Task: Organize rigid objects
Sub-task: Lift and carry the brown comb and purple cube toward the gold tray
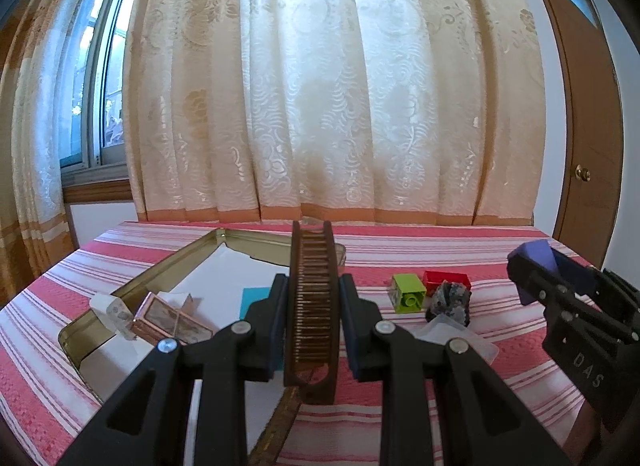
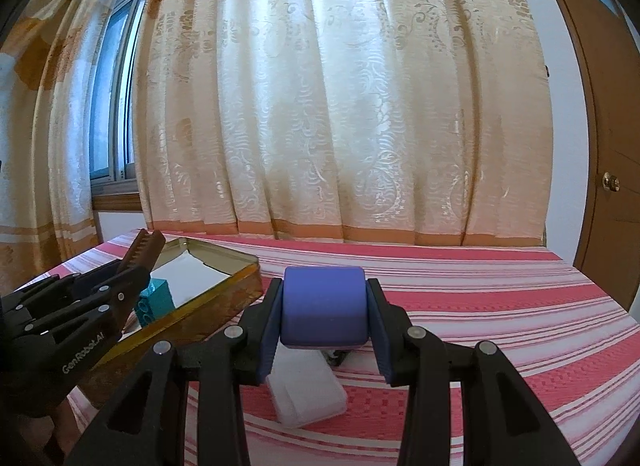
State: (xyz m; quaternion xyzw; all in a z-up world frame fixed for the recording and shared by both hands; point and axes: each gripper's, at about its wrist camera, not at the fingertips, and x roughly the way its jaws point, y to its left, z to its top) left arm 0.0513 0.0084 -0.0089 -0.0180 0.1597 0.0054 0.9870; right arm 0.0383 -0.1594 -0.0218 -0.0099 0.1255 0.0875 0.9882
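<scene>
In the left wrist view, the left gripper (image 1: pixel 313 308) clamped a brown comb (image 1: pixel 313 306) above the gold tin (image 1: pixel 160 266). In the right wrist view, the right gripper (image 2: pixel 325 312) held a blue block (image 2: pixel 323 308) over the striped cloth (image 2: pixel 500 306).

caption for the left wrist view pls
Left gripper holds a brown comb above the gold tin; right gripper carries a purple block.

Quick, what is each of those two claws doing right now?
Left gripper: closed on a brown comb.
Right gripper: closed on a purple block.
</scene>
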